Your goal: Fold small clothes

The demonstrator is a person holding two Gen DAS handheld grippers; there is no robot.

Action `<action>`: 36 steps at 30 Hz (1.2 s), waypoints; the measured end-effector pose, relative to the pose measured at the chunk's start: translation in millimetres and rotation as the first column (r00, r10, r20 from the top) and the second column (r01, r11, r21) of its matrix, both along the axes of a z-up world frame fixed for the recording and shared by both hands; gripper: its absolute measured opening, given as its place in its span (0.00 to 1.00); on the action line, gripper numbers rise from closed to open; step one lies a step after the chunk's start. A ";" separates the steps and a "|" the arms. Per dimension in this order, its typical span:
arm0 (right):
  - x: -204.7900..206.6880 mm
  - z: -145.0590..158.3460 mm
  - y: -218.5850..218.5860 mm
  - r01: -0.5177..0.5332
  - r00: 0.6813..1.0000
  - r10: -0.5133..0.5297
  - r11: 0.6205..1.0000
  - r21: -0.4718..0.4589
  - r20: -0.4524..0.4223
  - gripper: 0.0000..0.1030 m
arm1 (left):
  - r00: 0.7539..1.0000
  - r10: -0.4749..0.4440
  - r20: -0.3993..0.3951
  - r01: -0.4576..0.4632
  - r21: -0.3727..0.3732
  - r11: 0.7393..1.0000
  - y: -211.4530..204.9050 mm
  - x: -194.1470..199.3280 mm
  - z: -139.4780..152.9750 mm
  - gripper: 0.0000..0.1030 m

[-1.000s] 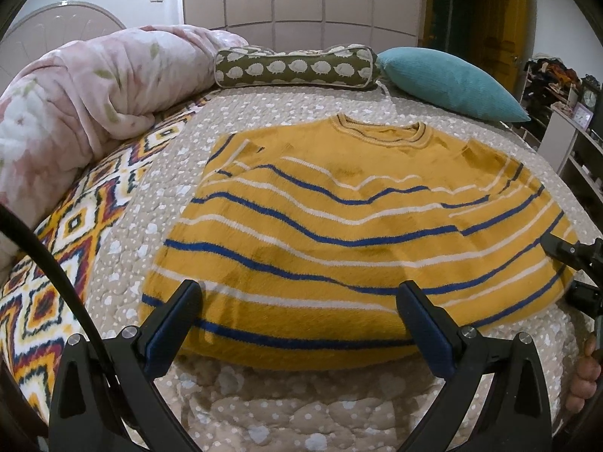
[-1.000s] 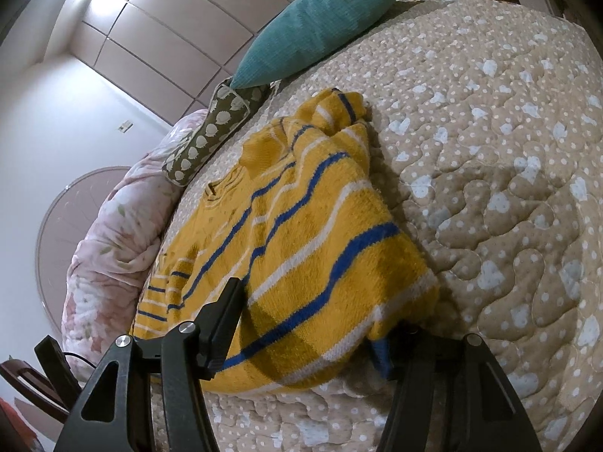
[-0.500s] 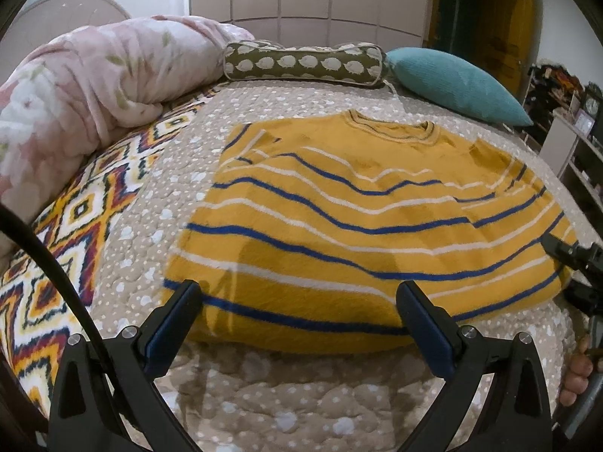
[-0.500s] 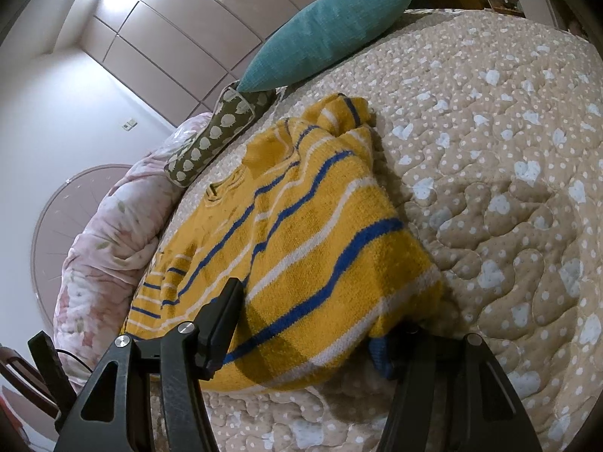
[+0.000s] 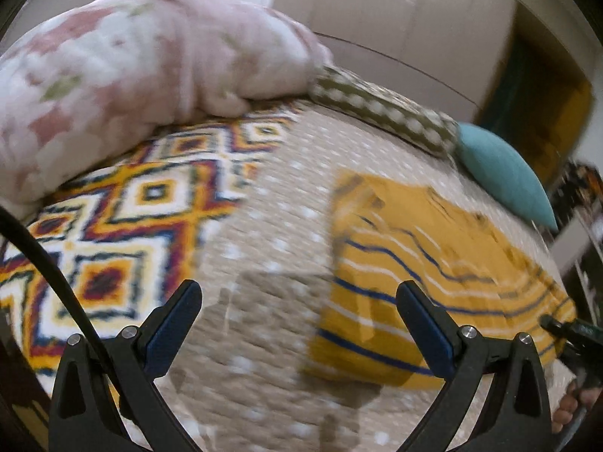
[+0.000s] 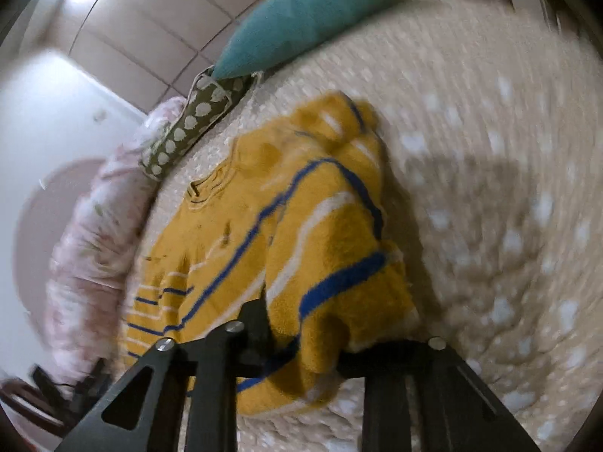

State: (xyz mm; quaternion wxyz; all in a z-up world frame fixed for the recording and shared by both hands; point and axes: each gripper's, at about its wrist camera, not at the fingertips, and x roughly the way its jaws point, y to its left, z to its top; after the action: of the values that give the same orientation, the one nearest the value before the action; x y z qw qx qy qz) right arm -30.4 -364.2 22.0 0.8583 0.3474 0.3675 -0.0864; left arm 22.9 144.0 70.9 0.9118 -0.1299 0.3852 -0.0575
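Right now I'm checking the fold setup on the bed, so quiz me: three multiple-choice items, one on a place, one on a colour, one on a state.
1. Where does the teal pillow lie?
A. on the sweater
B. beyond the sweater's collar end, next to the dotted bolster
C. on the floor

2. What colour are the sweater's dark stripes?
A. blue
B. red
C. green

3. What is between the jaws of the right gripper?
A. nothing
B. the floral duvet
C. the sweater's corner

Key: 1 B, the pillow touches the dotted bolster past the collar in the right wrist view. 2 A, blue bands cross the yellow sweater. 3 C, the closing jaws have the bunched yellow corner between them, while the left gripper stands open over the quilt.
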 end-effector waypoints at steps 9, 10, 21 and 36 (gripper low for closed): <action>83.7 85.7 181.2 -0.372 0.907 0.420 0.824 -0.427 0.020 0.21 | 0.965 0.263 -0.016 -0.263 -0.063 0.963 91.1 13.0 -7.3 0.99; 94.4 76.6 213.5 -0.445 0.871 0.491 0.772 -0.453 -0.017 0.21 | 0.961 0.274 -0.027 -0.275 -0.073 0.959 97.6 14.2 -9.9 0.99; 114.9 11.3 308.3 -0.580 0.776 0.585 0.516 -0.631 -0.236 0.26 | 0.965 0.254 -0.066 -0.261 -0.114 0.959 103.8 19.6 -18.2 0.99; 26.1 40.2 271.0 -0.689 0.665 0.742 0.566 -0.452 -0.084 0.63 | 0.999 0.044 -0.007 -0.045 -0.157 0.987 49.6 23.9 -12.2 0.99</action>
State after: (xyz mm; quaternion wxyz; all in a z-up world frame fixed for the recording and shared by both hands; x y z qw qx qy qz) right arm -4.4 -93.2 62.2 0.8939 -0.0342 0.3960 0.2073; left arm 46.8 193.6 58.7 0.8992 -0.2098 0.3780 -0.0671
